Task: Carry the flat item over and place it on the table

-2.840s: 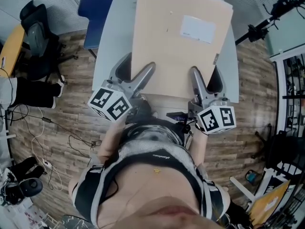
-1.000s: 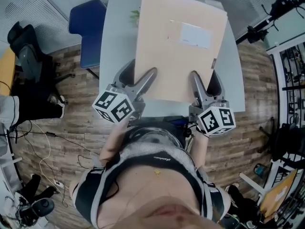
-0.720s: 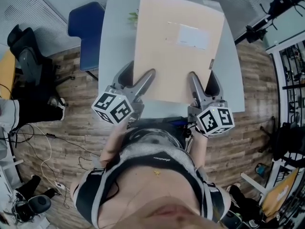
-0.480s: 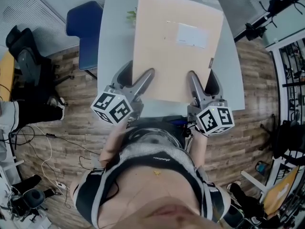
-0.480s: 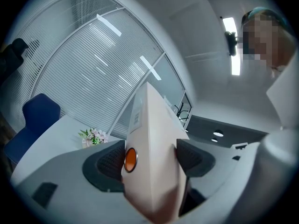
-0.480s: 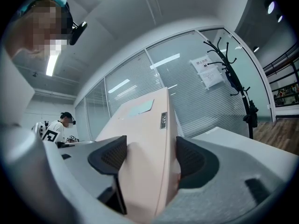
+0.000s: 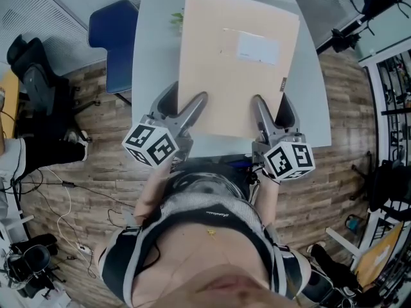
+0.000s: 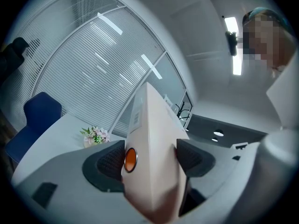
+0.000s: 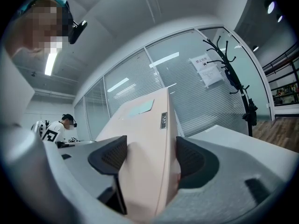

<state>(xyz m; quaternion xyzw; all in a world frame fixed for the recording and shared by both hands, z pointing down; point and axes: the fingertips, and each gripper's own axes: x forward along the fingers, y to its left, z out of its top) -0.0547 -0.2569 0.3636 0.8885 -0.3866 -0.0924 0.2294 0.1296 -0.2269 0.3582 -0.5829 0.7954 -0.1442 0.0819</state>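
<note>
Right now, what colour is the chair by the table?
The chair is blue; head view shows it best.

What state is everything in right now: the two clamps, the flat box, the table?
Left gripper: shut on the flat box's near edge.
Right gripper: shut on that same edge.
Flat box: closed, held over the table.
Table: mostly hidden under the box.
Flowers: upright on the table.
Chair: empty, beside the table.

Office: blind-backed glass partitions (image 9: 140, 85), coat stand (image 9: 232, 76), blue chair (image 7: 119, 40), pale table (image 7: 153, 63), wood floor (image 7: 83, 172).
</note>
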